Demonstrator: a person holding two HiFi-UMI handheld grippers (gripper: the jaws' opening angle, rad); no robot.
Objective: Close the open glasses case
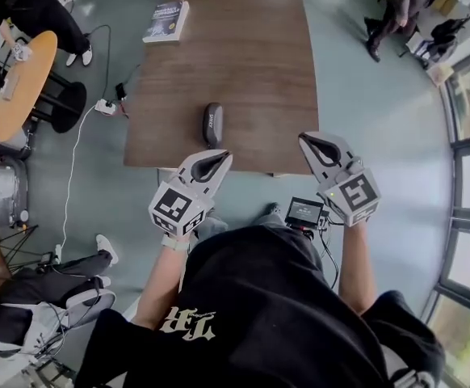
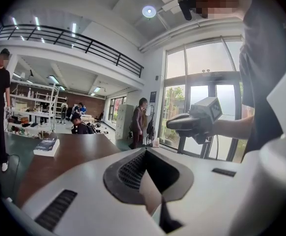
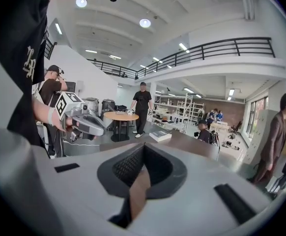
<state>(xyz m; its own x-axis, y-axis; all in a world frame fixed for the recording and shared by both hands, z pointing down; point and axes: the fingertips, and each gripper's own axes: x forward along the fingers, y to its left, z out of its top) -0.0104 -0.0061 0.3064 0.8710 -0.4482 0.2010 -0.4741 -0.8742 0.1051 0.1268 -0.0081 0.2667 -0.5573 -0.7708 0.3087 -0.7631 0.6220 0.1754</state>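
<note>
While the left gripper (image 1: 217, 158) and right gripper (image 1: 308, 141) hang closed and empty, the glasses case (image 1: 212, 124) lies at twelve o'clock of the nearer left, axis twelve-to-six.

Dark oval glasses case (image 1: 212, 124) on the brown wooden table (image 1: 251, 71), near front edge, left of ctr. Blue softcover book (image 1: 167, 21) on far-left corner. White left gripper (image 1: 217, 160) just in front of case, white right gripper (image 1: 309, 142) further right at table edge.

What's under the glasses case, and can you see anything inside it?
The glasses case lies directly on the brown table, near its front edge. Only its dark outer shell shows from above; the inside is covered.
</note>
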